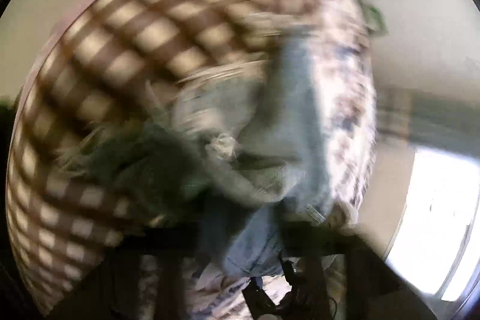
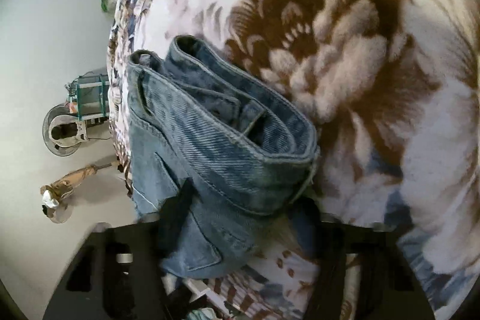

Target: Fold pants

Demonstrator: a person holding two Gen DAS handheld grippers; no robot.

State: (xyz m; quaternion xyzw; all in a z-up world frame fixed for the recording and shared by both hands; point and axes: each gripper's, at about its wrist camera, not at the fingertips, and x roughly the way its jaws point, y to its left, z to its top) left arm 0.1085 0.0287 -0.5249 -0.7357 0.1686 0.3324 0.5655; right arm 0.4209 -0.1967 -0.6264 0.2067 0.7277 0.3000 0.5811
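The pants are light blue jeans. In the right wrist view the jeans [image 2: 216, 140] lie bunched on a floral blanket [image 2: 360, 65], waistband open toward the camera. My right gripper [image 2: 246, 209] has one black finger [image 2: 180, 200] on the denim and the other at the right of the fabric; the jaws stand around the waistband part, closed on it. The left wrist view is heavily motion-blurred. There the jeans [image 1: 288, 116] hang or bunch right in front of my left gripper [image 1: 270, 233], which seems shut on the denim.
A checked brown and cream blanket [image 1: 126, 56] lies beyond the jeans in the left view. The floor [image 2: 45, 35] at the bed's left holds a fan [image 2: 64, 131], a small teal rack [image 2: 90, 98] and a folded umbrella [image 2: 72, 179]. A bright window [image 1: 435, 215] is at right.
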